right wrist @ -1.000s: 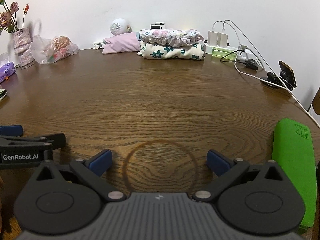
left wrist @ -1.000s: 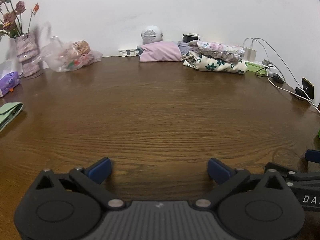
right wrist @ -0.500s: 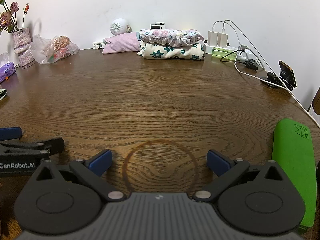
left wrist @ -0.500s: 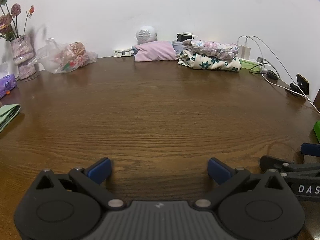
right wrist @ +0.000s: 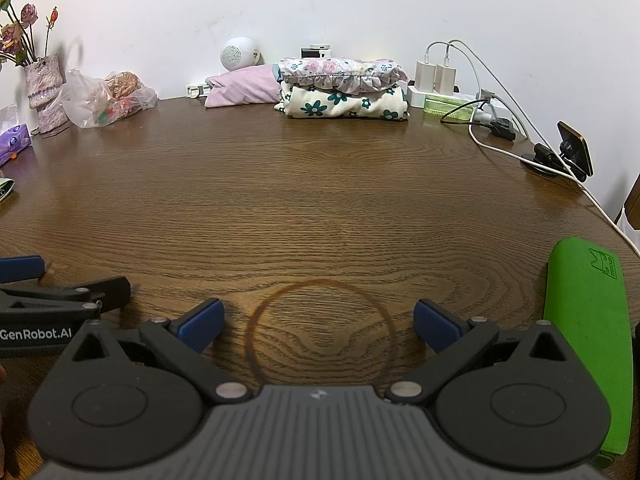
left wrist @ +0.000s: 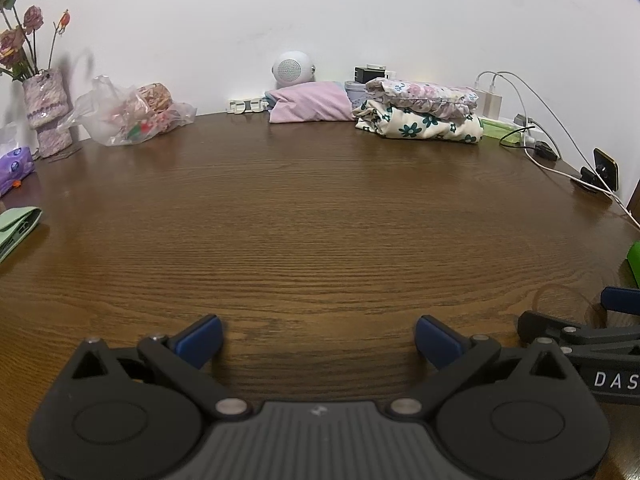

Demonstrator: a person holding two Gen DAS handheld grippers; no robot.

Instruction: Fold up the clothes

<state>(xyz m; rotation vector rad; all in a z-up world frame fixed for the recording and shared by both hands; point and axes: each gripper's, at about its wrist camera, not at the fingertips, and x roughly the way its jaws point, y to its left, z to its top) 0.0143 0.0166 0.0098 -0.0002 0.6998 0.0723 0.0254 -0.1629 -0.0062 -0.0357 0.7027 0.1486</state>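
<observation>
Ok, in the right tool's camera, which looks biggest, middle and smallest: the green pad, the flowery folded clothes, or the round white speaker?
1. Flat green pad, but it lies nearest the camera, so its true size is unsure.
2. Stack of floral folded clothes.
3. Round white speaker, plainly smallest, beside the clothes by the wall.

Table [right wrist: 320, 184]: dark wood, visible grain, slight sheen. Folded clothes [right wrist: 344, 88]: soft printed cloth. Bag [left wrist: 132, 116]: clear crinkled plastic. Left gripper [left wrist: 318, 340], right gripper [right wrist: 318, 322]: matt black plastic, metal rivets.

The green case [left wrist: 634, 258] and purple pack [right wrist: 12, 144] are cut off by frame edges.
</observation>
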